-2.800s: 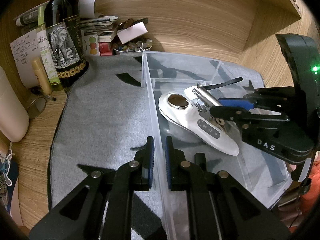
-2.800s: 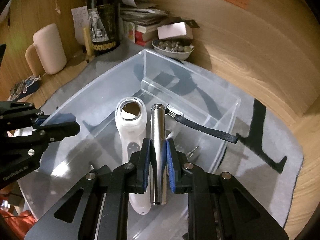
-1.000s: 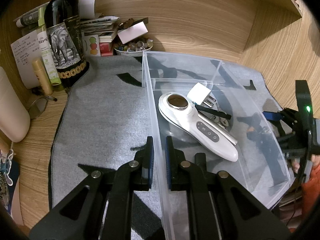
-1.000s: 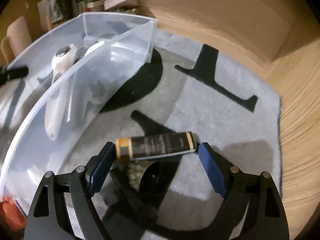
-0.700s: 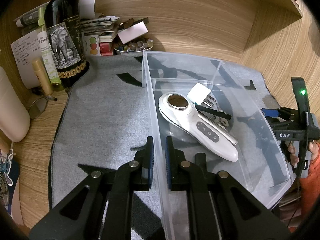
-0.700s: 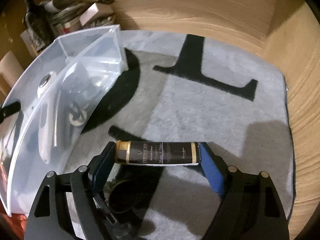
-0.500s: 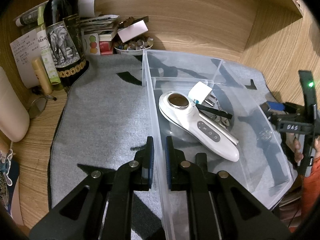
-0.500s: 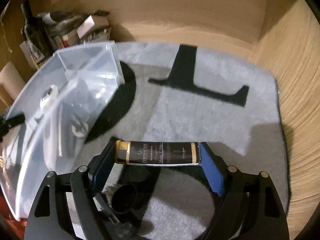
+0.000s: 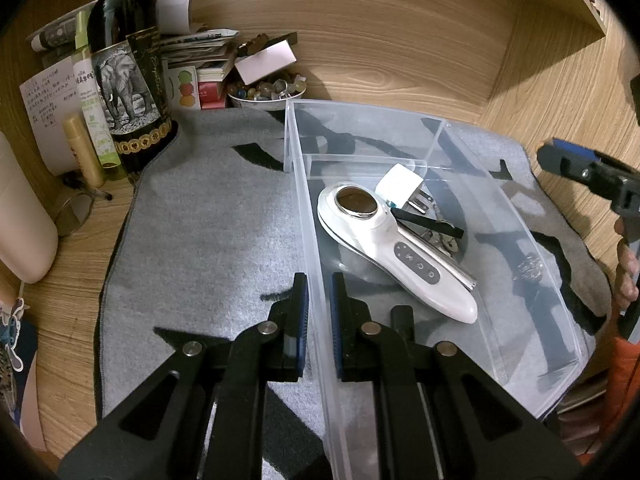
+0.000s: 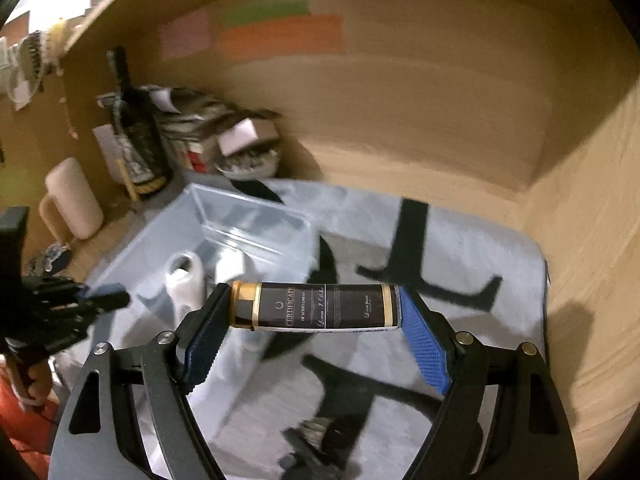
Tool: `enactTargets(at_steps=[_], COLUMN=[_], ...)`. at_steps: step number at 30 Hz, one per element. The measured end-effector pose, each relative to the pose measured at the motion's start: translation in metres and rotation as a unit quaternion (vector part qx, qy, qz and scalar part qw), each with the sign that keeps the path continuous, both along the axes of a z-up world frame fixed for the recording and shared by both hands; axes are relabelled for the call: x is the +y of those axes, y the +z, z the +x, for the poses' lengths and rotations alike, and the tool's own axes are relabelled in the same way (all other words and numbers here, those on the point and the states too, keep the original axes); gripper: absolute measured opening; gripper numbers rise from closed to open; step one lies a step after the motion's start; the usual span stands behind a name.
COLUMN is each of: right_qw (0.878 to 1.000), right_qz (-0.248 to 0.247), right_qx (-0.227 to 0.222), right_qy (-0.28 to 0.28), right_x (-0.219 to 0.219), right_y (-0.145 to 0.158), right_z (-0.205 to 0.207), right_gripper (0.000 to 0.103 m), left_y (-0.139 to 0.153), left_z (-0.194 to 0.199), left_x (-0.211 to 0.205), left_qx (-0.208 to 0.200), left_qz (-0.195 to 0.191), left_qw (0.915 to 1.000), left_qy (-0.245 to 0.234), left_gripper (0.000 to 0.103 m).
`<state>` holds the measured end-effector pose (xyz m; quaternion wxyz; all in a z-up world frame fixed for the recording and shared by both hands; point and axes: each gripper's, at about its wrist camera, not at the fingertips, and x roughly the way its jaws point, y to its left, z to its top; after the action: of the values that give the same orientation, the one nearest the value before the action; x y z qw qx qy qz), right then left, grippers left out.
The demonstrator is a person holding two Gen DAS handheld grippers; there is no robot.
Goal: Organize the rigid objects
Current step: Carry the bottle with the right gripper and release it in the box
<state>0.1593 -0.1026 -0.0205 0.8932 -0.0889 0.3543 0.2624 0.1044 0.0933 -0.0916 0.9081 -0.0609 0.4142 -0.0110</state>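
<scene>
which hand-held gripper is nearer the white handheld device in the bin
Left. The left hand-held gripper is clamped on the bin wall just beside the white device; the right hand-held gripper is outside the bin, holding a dark tube.

Showed a grey mat with black shapes; held a clear plastic bin with a white handheld device and a white plug; gripped a dark brown tube with gold bands and pale lettering between blue pads; carried an elephant print on a dark bottle.
</scene>
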Motion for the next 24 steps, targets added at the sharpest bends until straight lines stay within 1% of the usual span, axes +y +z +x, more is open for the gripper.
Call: enactTargets(at_steps=[4, 10, 17, 24], right_qw=[1.000, 0.998, 0.995, 0.991], right_qz=[0.007, 0.002, -0.024, -0.052], right_qx=[-0.006, 0.000, 0.027, 0.060], right_qy=[0.025, 0.057, 0.091, 0.104], right_x=[0.017, 0.043, 0.072, 0.091], right_y=[0.007, 0.003, -0.019, -0.043], right_z=[-0.006, -0.010, -0.010, -0.005], right_gripper=[0.080, 0.080, 0.080, 0.080], left_y=[0.000, 0.000, -0.001, -0.001], left_z=[0.000, 0.000, 0.001, 0.001], left_x=[0.000, 0.000, -0.001, -0.001], left_qx=[0.000, -0.001, -0.002, -0.002], left_qz=[0.000, -0.001, -0.001, -0.001], left_qw=[1.0000, 1.0000, 1.0000, 1.0000], left_qy=[0.000, 0.000, 0.000, 0.000], left_gripper=[0.010, 0.010, 0.010, 0.010])
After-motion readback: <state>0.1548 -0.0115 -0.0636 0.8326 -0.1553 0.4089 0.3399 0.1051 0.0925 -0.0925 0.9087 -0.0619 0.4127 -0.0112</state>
